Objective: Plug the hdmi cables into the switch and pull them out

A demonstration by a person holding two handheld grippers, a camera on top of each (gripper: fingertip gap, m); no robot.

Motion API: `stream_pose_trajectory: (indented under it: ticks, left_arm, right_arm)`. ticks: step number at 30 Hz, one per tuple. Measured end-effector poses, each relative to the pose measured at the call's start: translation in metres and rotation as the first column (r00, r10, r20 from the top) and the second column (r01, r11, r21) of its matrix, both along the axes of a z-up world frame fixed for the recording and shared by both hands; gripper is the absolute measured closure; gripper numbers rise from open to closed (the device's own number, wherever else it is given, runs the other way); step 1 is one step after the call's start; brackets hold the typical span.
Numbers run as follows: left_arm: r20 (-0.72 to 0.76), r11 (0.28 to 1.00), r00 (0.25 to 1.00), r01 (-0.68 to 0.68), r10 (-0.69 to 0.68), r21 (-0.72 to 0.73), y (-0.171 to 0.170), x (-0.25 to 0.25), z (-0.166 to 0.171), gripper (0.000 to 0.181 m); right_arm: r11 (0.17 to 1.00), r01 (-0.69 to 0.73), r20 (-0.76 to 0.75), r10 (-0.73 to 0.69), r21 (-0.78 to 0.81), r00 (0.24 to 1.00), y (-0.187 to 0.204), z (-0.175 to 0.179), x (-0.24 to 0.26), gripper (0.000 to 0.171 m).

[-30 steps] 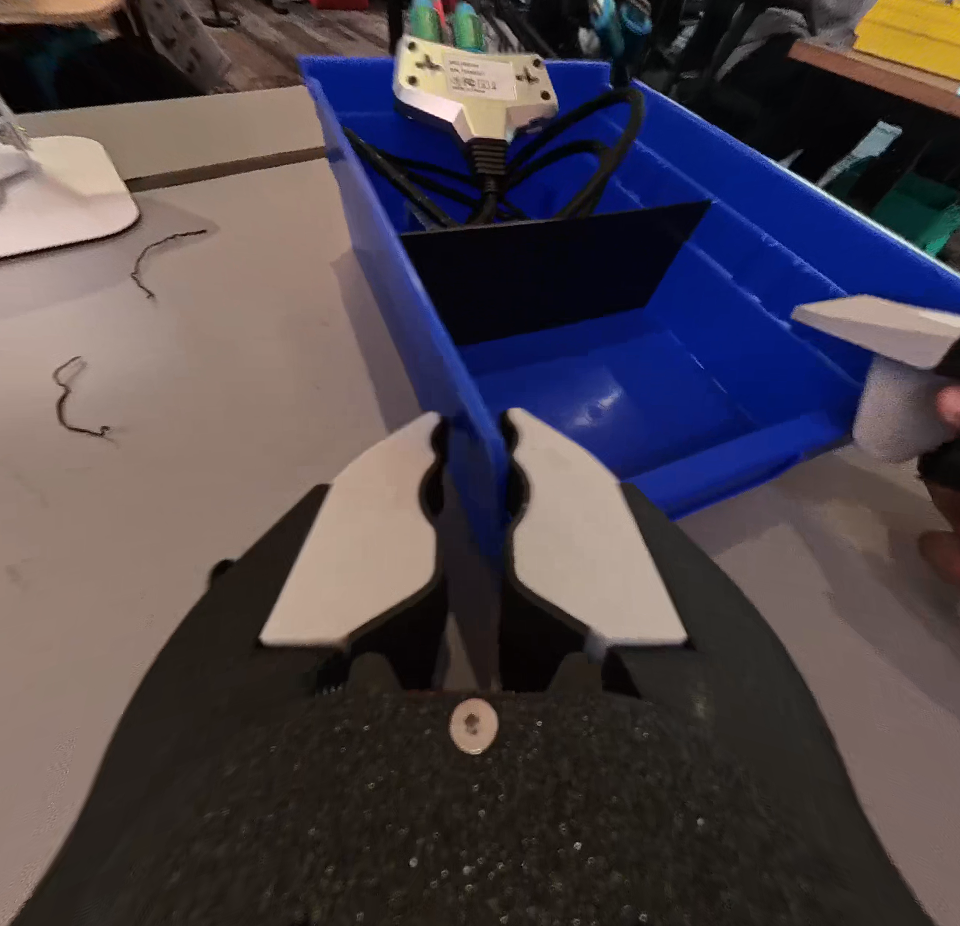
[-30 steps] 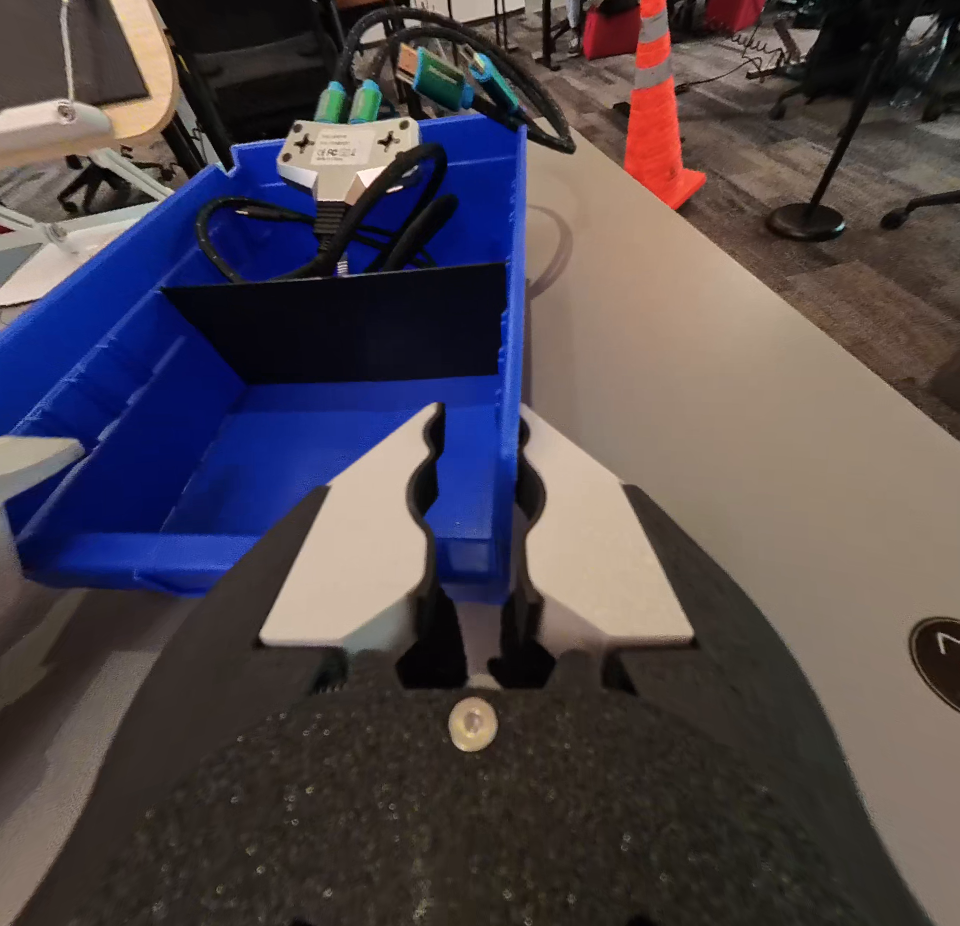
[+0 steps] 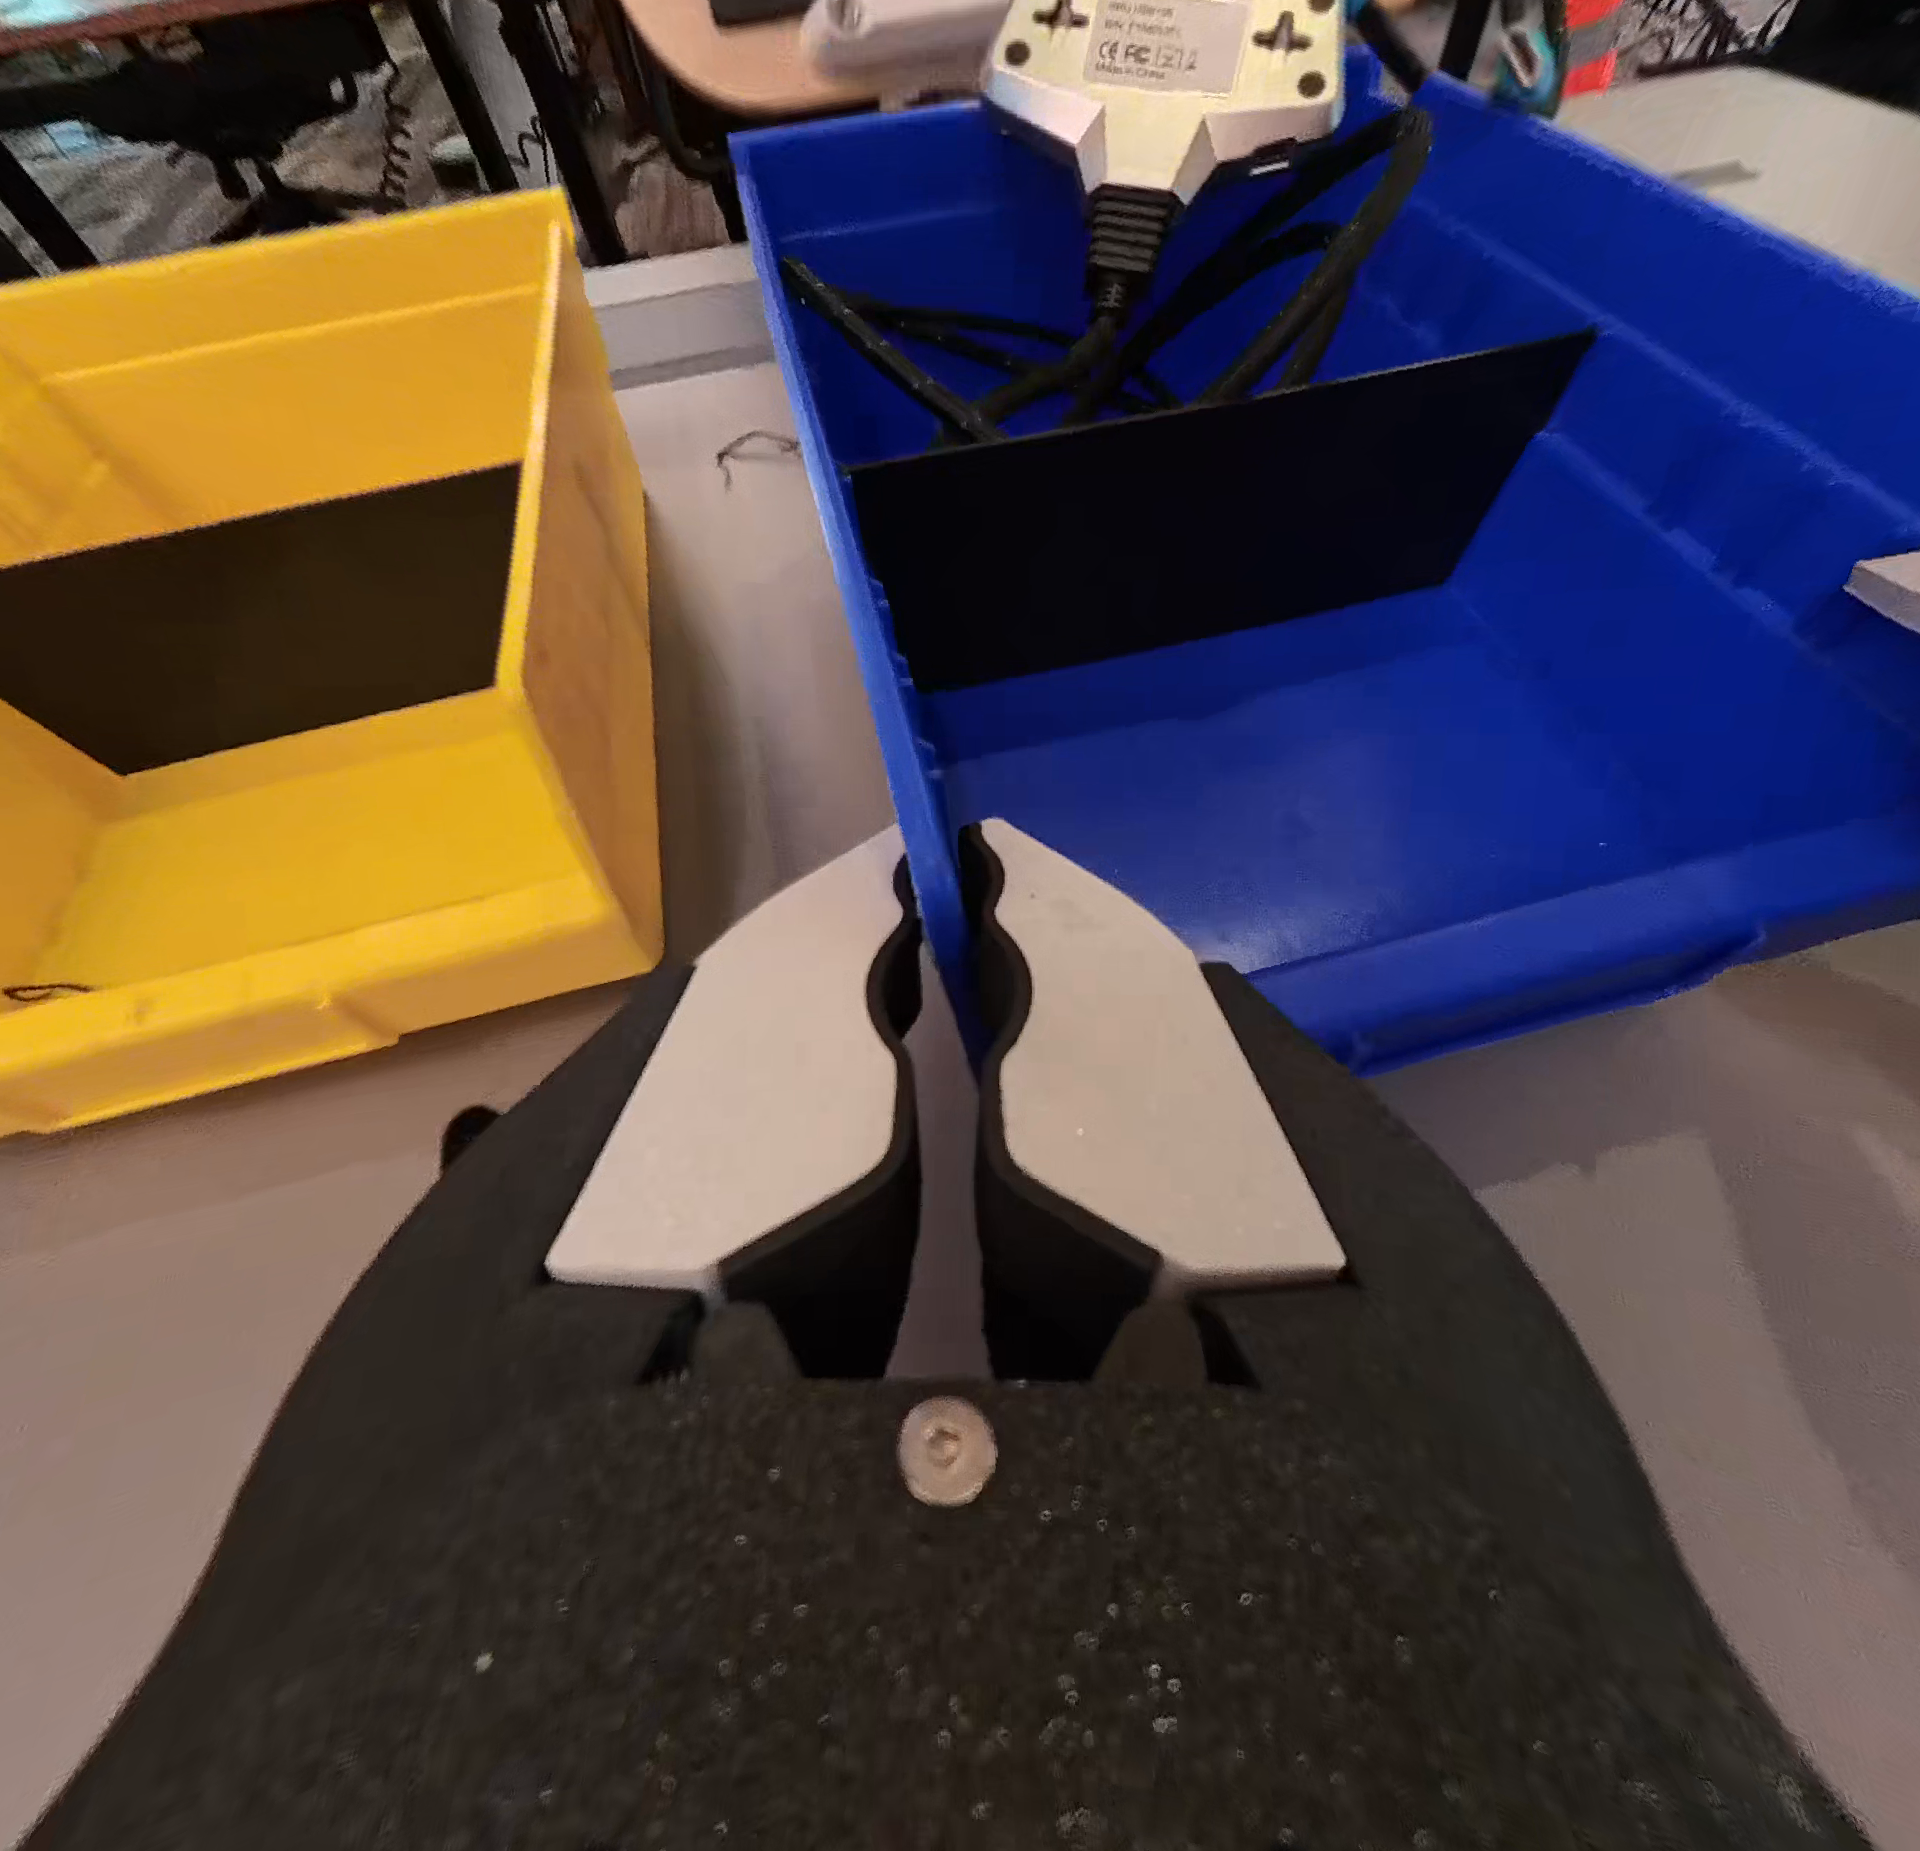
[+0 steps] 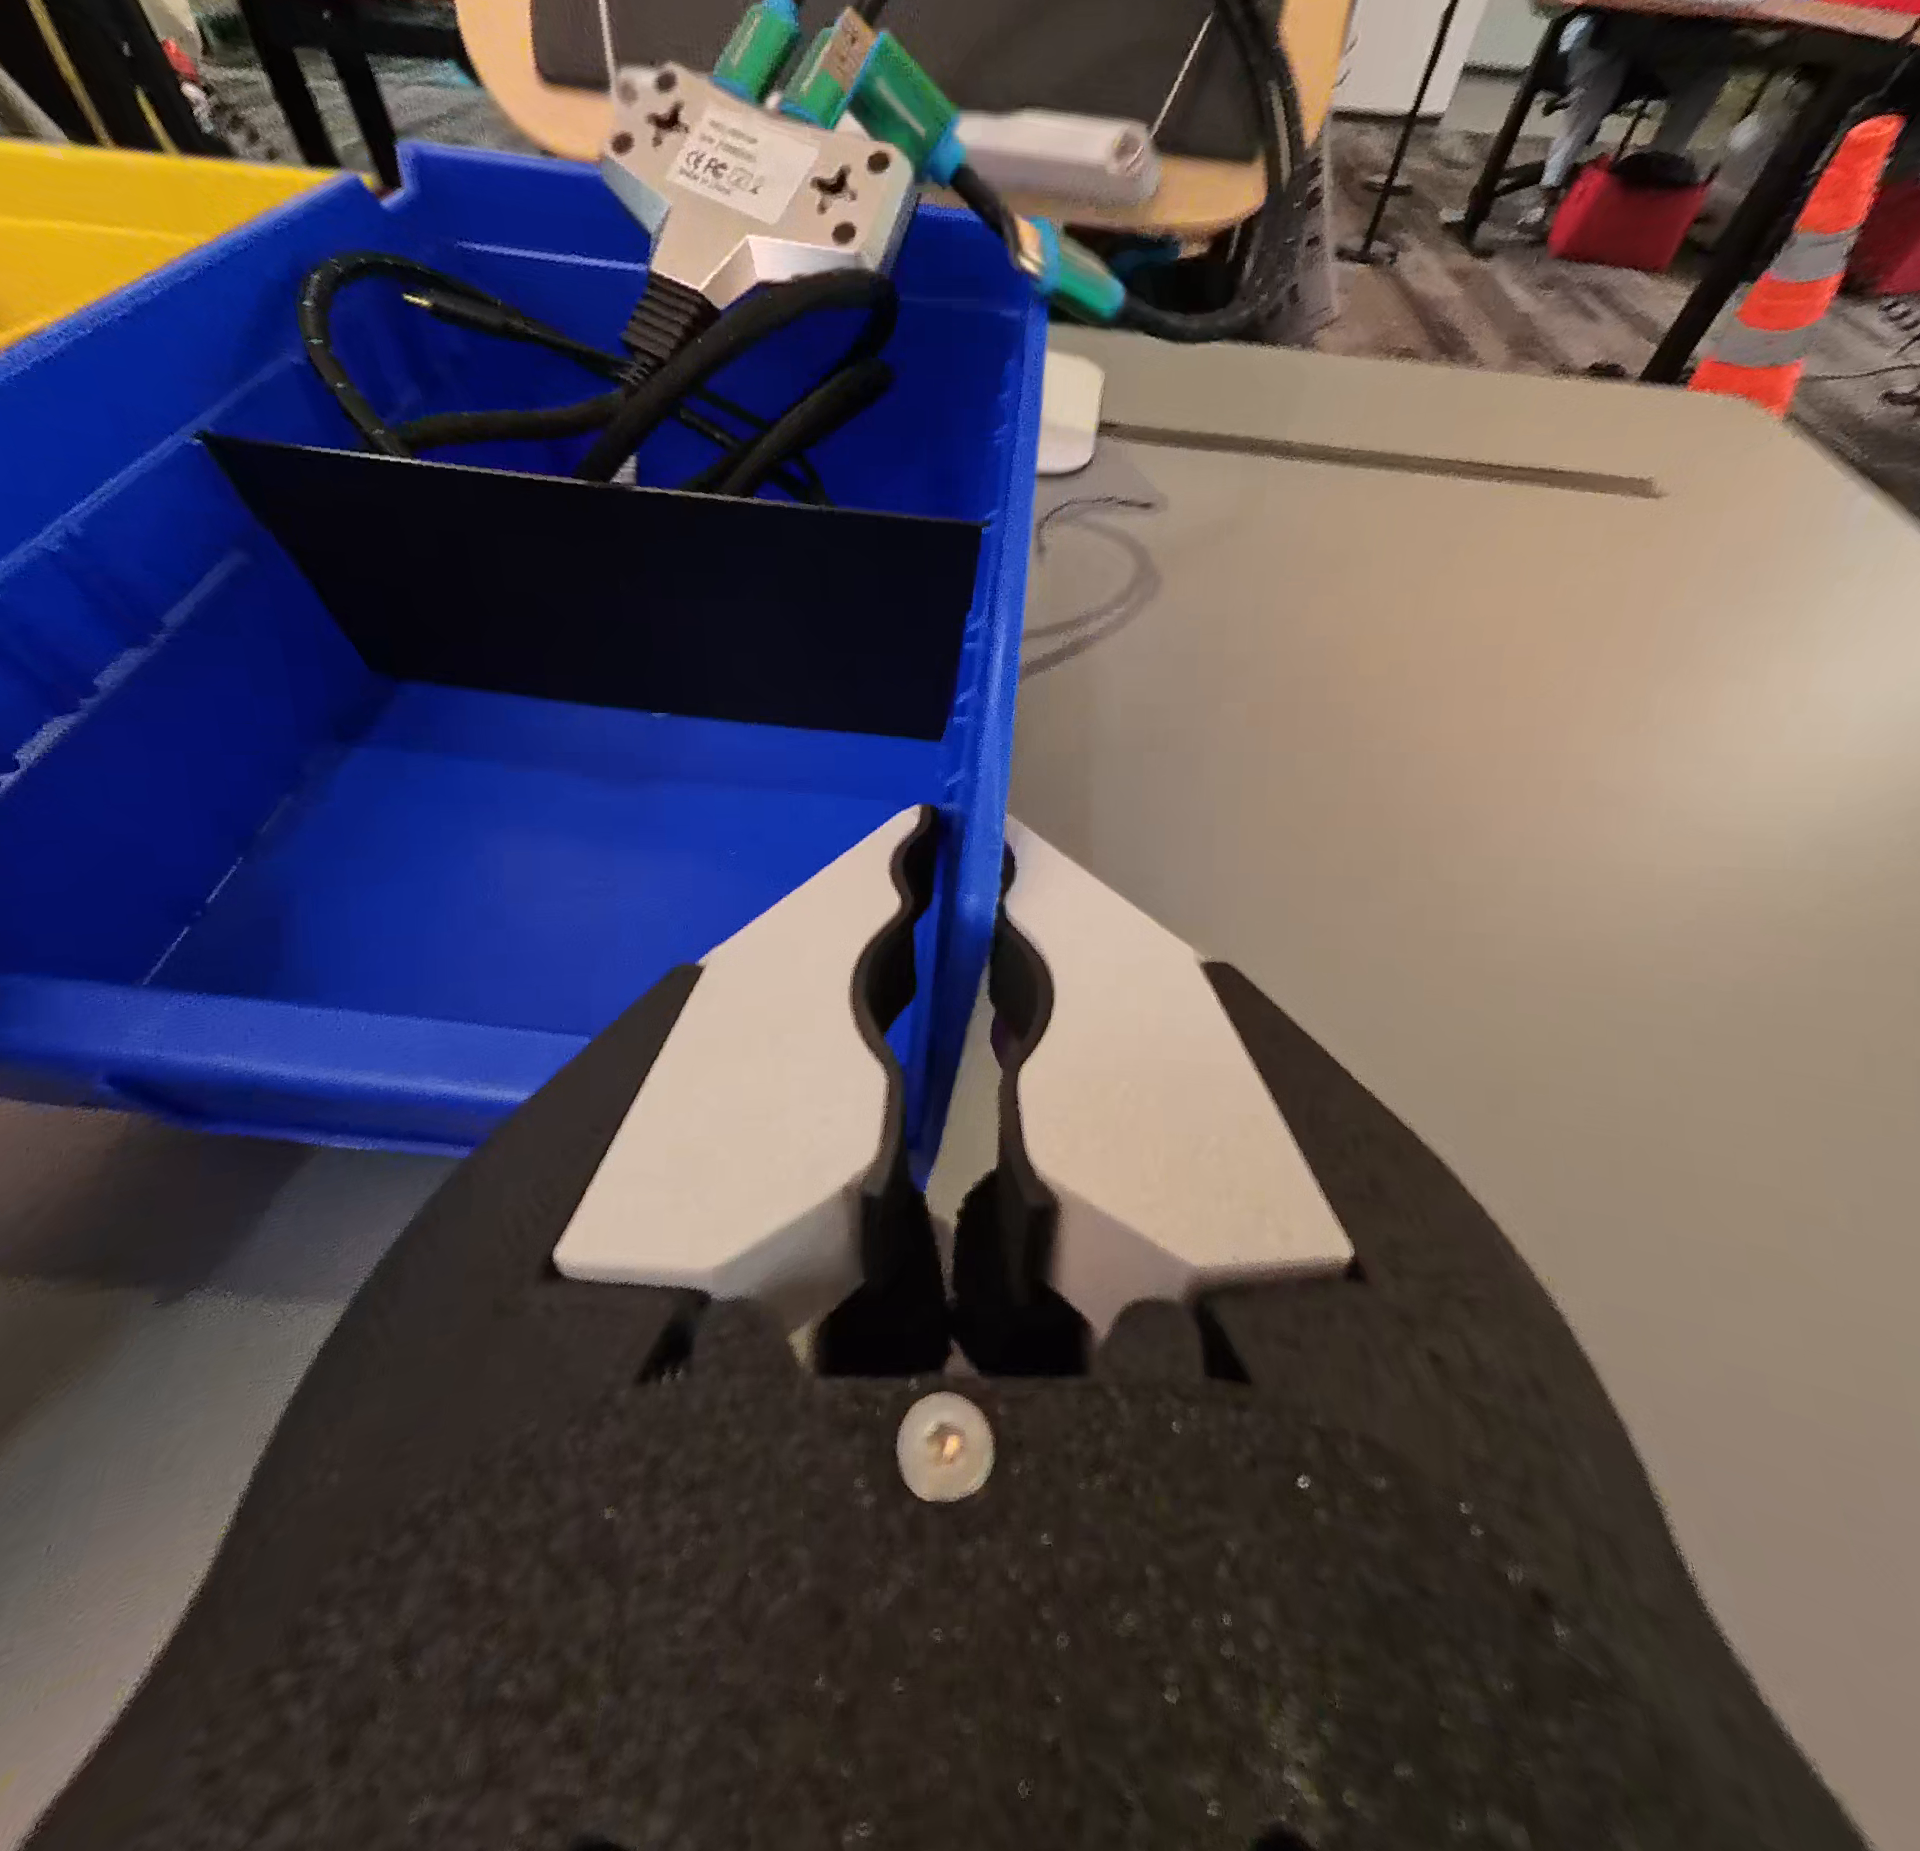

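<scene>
1. While both grippers grip the blue plastic bin (image 3: 1558,866), the silver metal HDMI switch (image 3: 1162,66) leans on the bin's far wall, label side up, beyond the black divider panel (image 3: 1195,534).
2. Left gripper (image 3: 940,845) is pinched on the bin's left wall; right gripper (image 4: 961,825) is pinched on the bin's right wall.
3. Judging by its metal shell, the switch looks rigid and fairly light, so it may slide unless braced; its flat sides seem the best hold.
4. Braided black cables (image 4: 582,388) coil loosely behind the divider; they look soft and springy, so grasp the stiff green-sleeved HDMI plugs (image 4: 831,66), not the cord.
5. At least 2 plugs sit at the switch's top edge; whether seated I cannot tell.
6. A yellow plastic bin (image 3: 312,606) stands just beside on the grey table (image 4: 1455,762). The divider and tangled cords hinder reaching the switch.
</scene>
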State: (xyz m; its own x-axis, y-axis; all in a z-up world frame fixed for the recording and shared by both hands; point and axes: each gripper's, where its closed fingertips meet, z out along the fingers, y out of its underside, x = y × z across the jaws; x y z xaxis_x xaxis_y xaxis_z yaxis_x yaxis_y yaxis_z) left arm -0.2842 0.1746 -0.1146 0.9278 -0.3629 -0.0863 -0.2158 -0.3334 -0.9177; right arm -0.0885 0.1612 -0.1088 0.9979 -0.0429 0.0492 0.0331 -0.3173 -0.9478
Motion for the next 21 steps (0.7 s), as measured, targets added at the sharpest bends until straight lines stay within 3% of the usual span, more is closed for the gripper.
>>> stream_pose_trajectory:
  ticks: [7, 9, 13, 15, 17, 21]
  left_arm:
    - [-0.017, 0.998, 0.999, 0.037, -0.038, -0.054, 0.007, -0.008, -0.012, 0.175]
    - [0.033, 0.992, 0.993, 0.116, -0.115, -0.048, 0.003, -0.005, -0.006, 0.158]
    - [0.254, 0.982, 0.950, 0.159, -0.181, 0.106, -0.003, -0.024, 0.052, 0.128]
    - [0.335, 0.986, 0.933, 0.091, -0.134, 0.141, 0.004, -0.064, 0.072, 0.124]
    - [0.383, 0.992, 0.924, -0.049, -0.001, 0.120, 0.019, -0.128, 0.072, 0.124]
    - [0.198, 0.946, 0.932, -0.319, 0.302, 0.061, 0.041, -0.269, 0.029, 0.123]
  right_arm:
    - [0.996, -0.086, 0.053, 0.088, -0.027, 0.995, 0.000, -0.010, -0.012, 0.165]
    - [0.991, -0.133, 0.056, 0.134, -0.016, 0.989, 0.000, -0.010, -0.015, 0.161]
    - [0.971, -0.204, 0.094, 0.193, 0.121, 0.977, -0.010, 0.018, -0.012, 0.152]
    - [0.968, -0.201, 0.107, 0.186, 0.153, 0.977, -0.017, 0.027, -0.002, 0.150]
    - [0.972, -0.184, 0.104, 0.169, 0.150, 0.980, -0.020, 0.029, 0.012, 0.149]
    - [0.983, -0.138, -0.001, 0.139, 0.123, 0.990, -0.018, 0.020, 0.039, 0.148]
